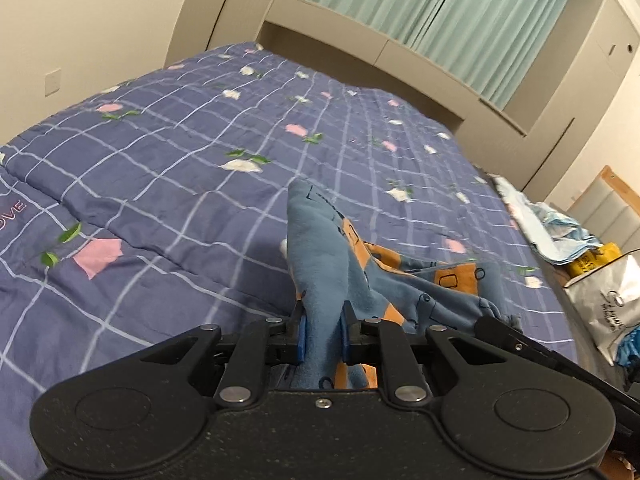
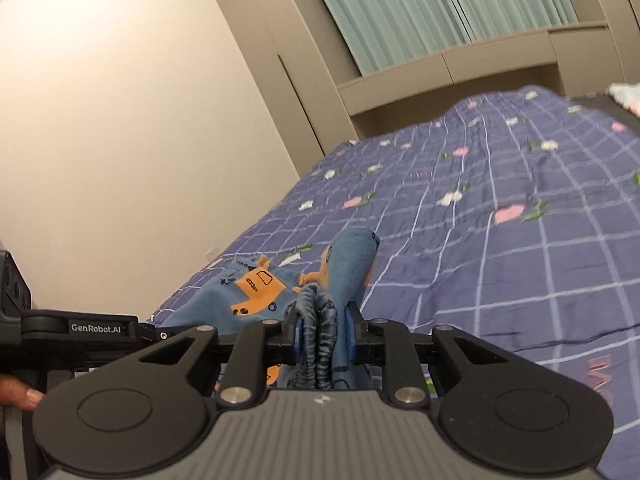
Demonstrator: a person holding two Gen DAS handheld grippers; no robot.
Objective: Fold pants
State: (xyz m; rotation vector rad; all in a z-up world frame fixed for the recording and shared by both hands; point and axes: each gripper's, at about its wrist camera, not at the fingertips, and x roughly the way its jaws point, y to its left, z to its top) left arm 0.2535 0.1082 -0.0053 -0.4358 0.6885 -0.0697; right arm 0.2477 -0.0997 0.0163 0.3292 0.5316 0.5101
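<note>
The blue pants (image 1: 320, 248) printed with orange vehicles are lifted over the bed. My left gripper (image 1: 323, 334) is shut on a bunched blue part of them, the cloth pinched between its blue pads. From there the fabric drapes to the right toward my other gripper's black body (image 1: 516, 340). In the right wrist view my right gripper (image 2: 325, 334) is shut on the gathered elastic waistband (image 2: 316, 320) of the pants (image 2: 352, 264). The rest of the cloth hangs to the left, toward the left gripper's body (image 2: 80, 330).
A purple checked quilt (image 1: 180, 184) with pink and white flowers covers the bed. Beyond it stand a beige headboard shelf (image 1: 384, 48) and green curtains (image 1: 460, 12). Bags and cloths (image 1: 600, 276) are piled beside the bed at right. A hand (image 2: 20, 394) holds the left gripper.
</note>
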